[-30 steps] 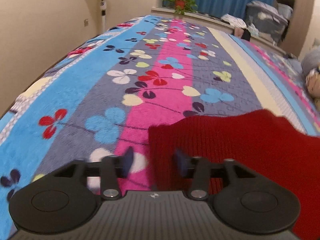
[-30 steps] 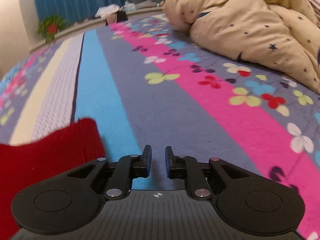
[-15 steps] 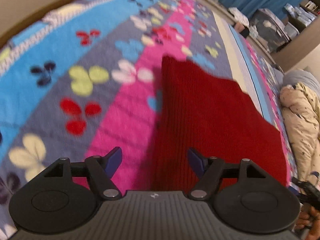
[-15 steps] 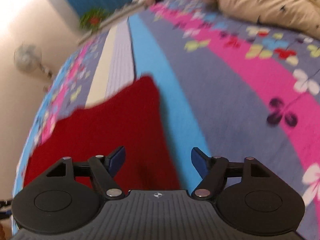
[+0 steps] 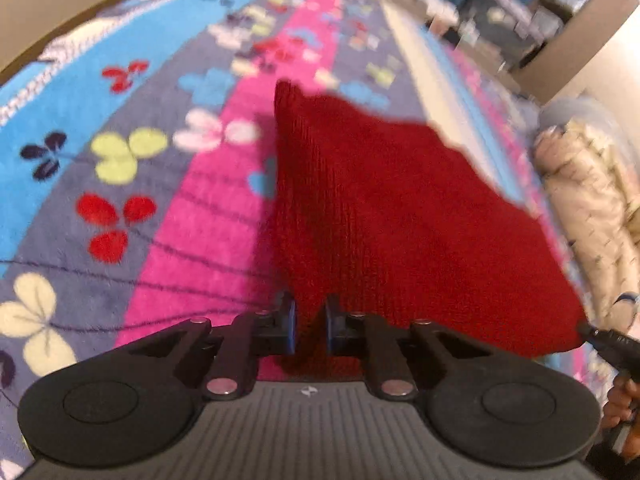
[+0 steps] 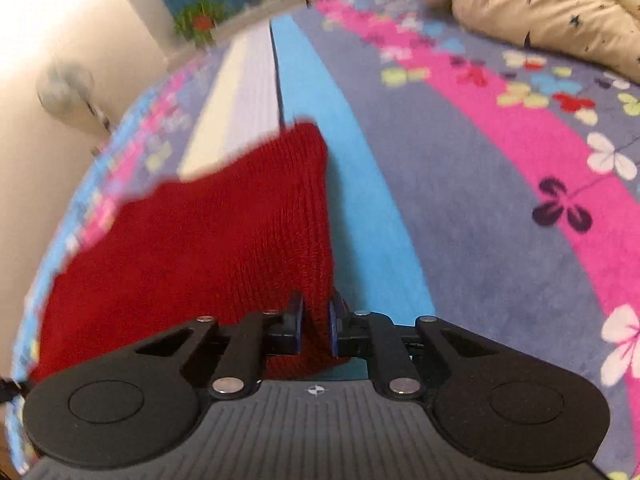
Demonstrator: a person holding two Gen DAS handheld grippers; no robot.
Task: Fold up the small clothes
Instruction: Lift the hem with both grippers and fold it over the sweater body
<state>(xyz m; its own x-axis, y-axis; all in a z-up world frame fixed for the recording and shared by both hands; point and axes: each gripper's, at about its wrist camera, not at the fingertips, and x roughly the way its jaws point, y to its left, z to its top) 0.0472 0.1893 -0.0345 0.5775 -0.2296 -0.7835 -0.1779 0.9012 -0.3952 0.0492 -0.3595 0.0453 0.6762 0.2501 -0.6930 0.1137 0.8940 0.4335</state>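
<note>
A red knit garment [image 5: 400,220] lies spread on the flowered bedspread [image 5: 120,160]. My left gripper [image 5: 310,320] is at its near left corner; the jaws are closing, and the pads press on a pinch of red knit. In the right wrist view the same garment [image 6: 200,248] runs away to the left. My right gripper [image 6: 316,324] is at its near right corner, jaws closing, with a fold of knit squeezed between the pads. The right gripper's tip [image 5: 600,336] also shows at the garment's right corner in the left wrist view, with a hand [image 5: 622,400] behind it.
A beige star-print duvet [image 6: 540,8] is heaped on the bed's right side. The striped bedspread [image 6: 480,180] stretches on beyond the garment. A standing fan [image 6: 64,84] and a potted plant [image 6: 200,20] stand by the wall. Cluttered shelves [image 5: 520,12] are at the back.
Half a second ago both grippers stood wide open over the garment's near corners; now both have closed on the knit. Before that, both pulled back from its far edge.
</note>
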